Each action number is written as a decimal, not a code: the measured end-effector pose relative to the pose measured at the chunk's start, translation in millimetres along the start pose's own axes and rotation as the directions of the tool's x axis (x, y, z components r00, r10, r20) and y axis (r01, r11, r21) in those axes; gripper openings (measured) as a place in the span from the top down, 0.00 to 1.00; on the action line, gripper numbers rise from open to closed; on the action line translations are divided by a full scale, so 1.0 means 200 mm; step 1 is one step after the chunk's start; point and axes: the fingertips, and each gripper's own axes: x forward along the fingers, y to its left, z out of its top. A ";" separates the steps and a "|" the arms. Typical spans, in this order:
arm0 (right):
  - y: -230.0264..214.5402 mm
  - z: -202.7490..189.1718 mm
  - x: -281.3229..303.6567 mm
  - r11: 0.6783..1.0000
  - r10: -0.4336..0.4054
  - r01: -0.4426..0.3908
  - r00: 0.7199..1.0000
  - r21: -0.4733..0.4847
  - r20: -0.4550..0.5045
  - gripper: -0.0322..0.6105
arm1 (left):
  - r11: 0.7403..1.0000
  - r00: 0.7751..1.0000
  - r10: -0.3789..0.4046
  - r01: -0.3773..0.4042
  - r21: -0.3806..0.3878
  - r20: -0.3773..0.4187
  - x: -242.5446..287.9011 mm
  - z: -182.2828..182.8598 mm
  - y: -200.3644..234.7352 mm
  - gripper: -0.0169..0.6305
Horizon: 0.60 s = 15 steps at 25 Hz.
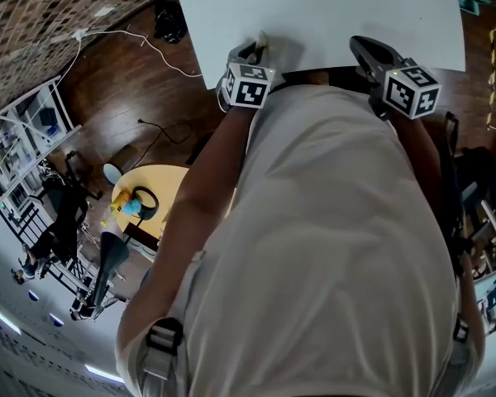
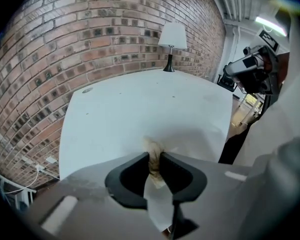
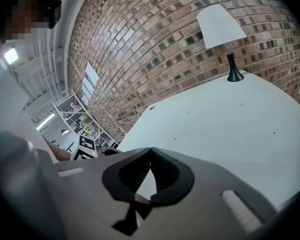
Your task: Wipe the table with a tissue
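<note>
**Left gripper pinching tissue at near bench edge**

Head view: The left gripper [image 1: 255, 50] and right gripper [image 1: 365, 50] sit well apart, both just over the near edge of the white bench [image 1: 314, 7]. A scrap of tissue [image 1: 260, 38] shows at the left gripper's tip.

Left gripper view: The jaws pinch the crumpled tissue. Its long axis runs along the jaws, with the brownish end pointing forward onto the bench and the white tail trailing back between them. Open surface extends ahead to a lamp [image 2: 172, 40] at the far edge by the brick wall [image 2: 90, 34]. The side edges are visible left and right.

Right gripper view: The jaw tips are pressed together and hold nothing. Open bench surface reaches ahead to the lamp.
</note>
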 end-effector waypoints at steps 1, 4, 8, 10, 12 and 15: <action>-0.01 0.00 0.00 1.000 -0.002 0.002 1.000 0.002 0.000 0.94 | 1.000 1.000 -0.002 0.002 0.000 -0.001 0.01 0.01 -0.01 0.86; -0.03 -0.01 -0.02 1.000 -0.009 0.009 1.000 0.006 0.002 0.94 | 1.000 1.000 -0.019 0.019 0.023 0.005 0.04 0.04 -0.05 0.86; -0.09 0.04 -0.05 1.000 -0.014 0.014 1.000 0.005 0.000 0.94 | 0.997 0.997 -0.072 0.073 0.027 -0.006 0.08 0.12 -0.16 0.87; -0.11 0.05 -0.07 1.000 -0.018 0.018 1.000 0.007 -0.002 0.94 | 0.993 0.994 -0.111 0.111 0.050 -0.006 0.09 0.14 -0.26 0.87; -0.12 0.06 -0.07 1.000 -0.017 0.017 1.000 0.007 -0.004 0.94 | 0.985 0.990 -0.141 0.142 0.097 -0.012 0.09 0.14 -0.33 0.87; -0.07 0.02 -0.03 1.000 -0.008 0.008 1.000 -0.003 -0.006 0.94 | 0.977 0.984 -0.177 0.177 0.116 -0.016 0.06 0.06 -0.33 0.87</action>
